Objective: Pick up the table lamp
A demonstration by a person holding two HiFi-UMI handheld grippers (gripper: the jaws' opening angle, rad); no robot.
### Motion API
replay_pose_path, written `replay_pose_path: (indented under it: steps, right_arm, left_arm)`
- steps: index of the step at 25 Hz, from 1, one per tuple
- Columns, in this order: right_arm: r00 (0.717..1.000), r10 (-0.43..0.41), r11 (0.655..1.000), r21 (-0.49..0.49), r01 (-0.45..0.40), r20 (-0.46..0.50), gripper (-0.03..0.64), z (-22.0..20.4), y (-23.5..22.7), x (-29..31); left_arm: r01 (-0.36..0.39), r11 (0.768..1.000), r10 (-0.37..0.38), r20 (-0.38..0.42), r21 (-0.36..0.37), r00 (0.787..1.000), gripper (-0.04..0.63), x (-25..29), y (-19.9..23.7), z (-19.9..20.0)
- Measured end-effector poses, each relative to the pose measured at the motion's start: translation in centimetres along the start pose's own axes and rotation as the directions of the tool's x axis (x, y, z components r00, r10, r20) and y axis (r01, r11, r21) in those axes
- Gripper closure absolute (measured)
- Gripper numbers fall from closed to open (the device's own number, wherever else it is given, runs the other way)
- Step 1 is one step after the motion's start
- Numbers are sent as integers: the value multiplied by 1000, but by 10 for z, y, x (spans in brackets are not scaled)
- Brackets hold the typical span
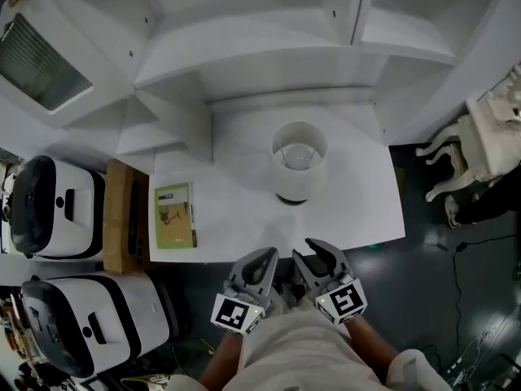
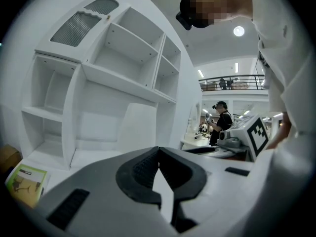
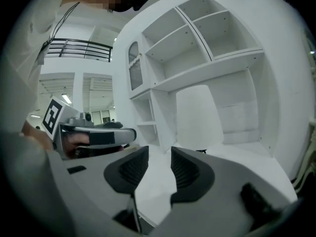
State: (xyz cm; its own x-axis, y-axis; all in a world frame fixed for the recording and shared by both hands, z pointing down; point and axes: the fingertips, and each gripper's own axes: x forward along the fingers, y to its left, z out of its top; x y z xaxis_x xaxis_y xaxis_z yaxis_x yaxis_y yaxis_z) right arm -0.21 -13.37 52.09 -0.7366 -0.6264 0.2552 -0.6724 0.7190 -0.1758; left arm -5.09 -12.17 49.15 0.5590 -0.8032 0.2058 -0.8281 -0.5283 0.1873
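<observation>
head view looks down; gripper views face the shelves [image 3: 207,68].

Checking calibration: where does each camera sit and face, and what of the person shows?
Head view: on the head, steeply down at desk and lamp; left gripper, right gripper at bottom.
Left gripper view: on that gripper, along shut jaws toward shelves; right gripper at right.
Right gripper view: on that gripper, along open jaws toward the lamp; left gripper at left.
Shared: lamp in head and right gripper views.
</observation>
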Motion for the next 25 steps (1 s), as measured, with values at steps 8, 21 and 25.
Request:
replay_pose_path:
  steps: [8,21,25]
  right_arm:
    - [996,-83,995,-48,83,13,415,-21,-30,14]
    - [987,-161,982,-103,158,-15,365,-53,-70,58]
    - [985,-172,980,-102,169,-20,351,-66,-82,77]
  left_arm:
    - [-17,1000,17,-23,-4,1000,584,-1,8,-7]
    - [-78,997,77,-80,-8,994,585,-30,19,-25]
    - [-93,996,90,-98,-18,991,584,-36,21,-31]
